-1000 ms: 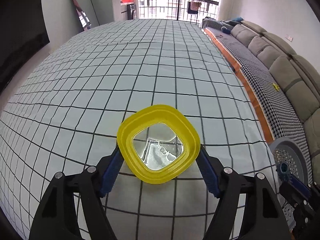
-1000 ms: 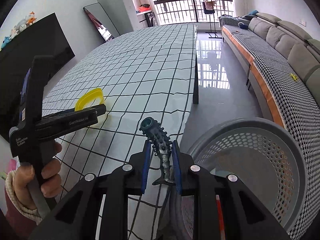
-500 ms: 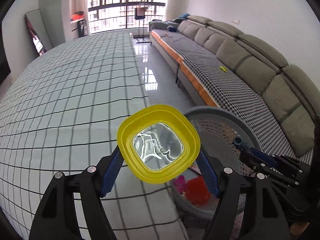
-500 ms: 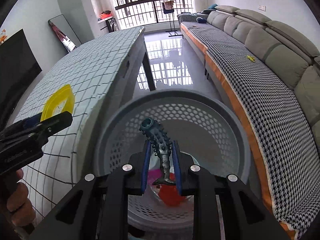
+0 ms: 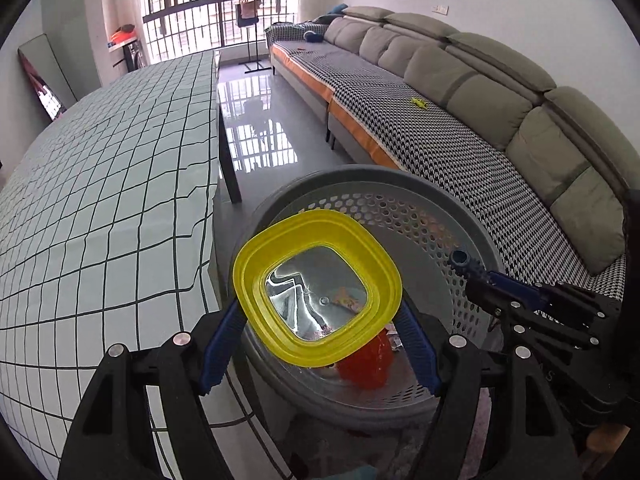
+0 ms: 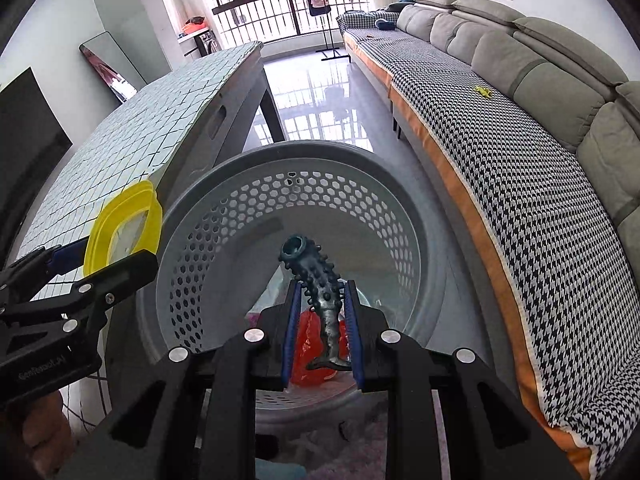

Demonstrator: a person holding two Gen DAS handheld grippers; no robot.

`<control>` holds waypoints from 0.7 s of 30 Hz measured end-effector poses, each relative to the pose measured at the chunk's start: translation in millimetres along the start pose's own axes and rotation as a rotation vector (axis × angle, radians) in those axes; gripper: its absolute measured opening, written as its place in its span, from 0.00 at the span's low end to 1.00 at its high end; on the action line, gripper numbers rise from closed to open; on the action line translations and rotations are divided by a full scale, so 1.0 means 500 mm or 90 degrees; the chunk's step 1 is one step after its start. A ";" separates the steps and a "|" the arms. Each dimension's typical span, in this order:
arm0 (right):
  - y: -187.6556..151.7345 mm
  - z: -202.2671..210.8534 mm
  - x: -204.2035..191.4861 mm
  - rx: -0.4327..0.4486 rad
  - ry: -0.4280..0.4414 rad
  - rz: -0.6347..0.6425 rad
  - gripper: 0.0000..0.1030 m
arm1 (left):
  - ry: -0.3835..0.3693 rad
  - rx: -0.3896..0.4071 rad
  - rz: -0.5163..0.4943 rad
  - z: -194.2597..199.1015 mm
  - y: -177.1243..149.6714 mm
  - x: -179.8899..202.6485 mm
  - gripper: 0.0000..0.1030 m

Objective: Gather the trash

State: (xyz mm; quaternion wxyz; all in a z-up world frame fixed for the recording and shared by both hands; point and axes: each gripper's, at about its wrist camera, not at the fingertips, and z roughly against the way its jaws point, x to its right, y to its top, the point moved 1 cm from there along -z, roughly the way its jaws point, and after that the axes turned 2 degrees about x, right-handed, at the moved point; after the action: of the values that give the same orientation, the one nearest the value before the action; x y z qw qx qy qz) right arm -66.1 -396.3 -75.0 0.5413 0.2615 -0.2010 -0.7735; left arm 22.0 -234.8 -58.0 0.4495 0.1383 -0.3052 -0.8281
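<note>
Holding a yellow lid (image 5: 317, 292) by its 2 opposite edges, the left gripper (image 5: 316, 344) hangs over the near rim of the grey bin (image 5: 472, 220); its jaws are spread wide and pinch the lid between their blue pads (image 5: 218, 350). The lid has a clear centre pane, and its opening faces the camera. To its left lies the worktop (image 5: 100, 184) under a checked cloth, its edge just beside the bin.

The bin is round, with a perforated wall, and stands on the floor between the worktop and the sofa (image 5: 480, 120). Inside it, at the bottom, sits an orange-red crumpled piece (image 5: 366, 364), with a bit of pink (image 6: 256, 318) and some pale scraps beside it; what these are is not clear.

In the right wrist view, the right gripper (image 6: 322, 320) points down into the bin's mouth. Its jaws are nearly pressed together, pinching a dark knobbly toy (image 6: 320, 292) that stands up between the pads, its open round end uppermost and its flared tail low at the jaw base. The toy is above the bin's interior, clear of the wall. At the lower left of that view a hand (image 6: 36, 436) grips the left tool's handle. A small yellow thing (image 6: 483, 91) lies on the sofa cover, well apart.
</note>
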 end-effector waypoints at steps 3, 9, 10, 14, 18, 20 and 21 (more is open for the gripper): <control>0.002 0.009 0.005 0.017 0.000 -0.008 0.32 | 0.008 0.004 0.009 0.001 0.003 -0.002 0.70; 0.004 0.017 0.008 0.027 0.005 -0.015 0.38 | 0.026 0.015 0.013 0.011 0.000 -0.006 0.76; 0.004 0.017 0.006 0.026 0.005 -0.016 0.38 | 0.026 0.015 0.013 0.012 -0.001 -0.006 0.76; 0.002 0.018 0.000 0.026 0.006 -0.018 0.38 | 0.029 0.013 0.015 0.014 -0.003 -0.012 0.77; -0.002 0.015 0.000 0.025 0.002 -0.022 0.39 | 0.043 0.014 0.020 0.013 -0.006 -0.011 0.77; -0.005 0.012 -0.001 0.024 0.000 -0.024 0.40 | 0.047 0.014 0.025 0.014 -0.009 -0.016 0.77; -0.006 0.011 -0.002 0.024 -0.002 -0.024 0.41 | 0.049 0.013 0.028 0.014 -0.012 -0.020 0.77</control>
State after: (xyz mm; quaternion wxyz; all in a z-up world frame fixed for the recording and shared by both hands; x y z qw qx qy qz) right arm -71.6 -394.4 -72.3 0.5212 0.2744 -0.2110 -0.7801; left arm 20.1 -221.6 -56.8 0.4773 0.1680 -0.2993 -0.8089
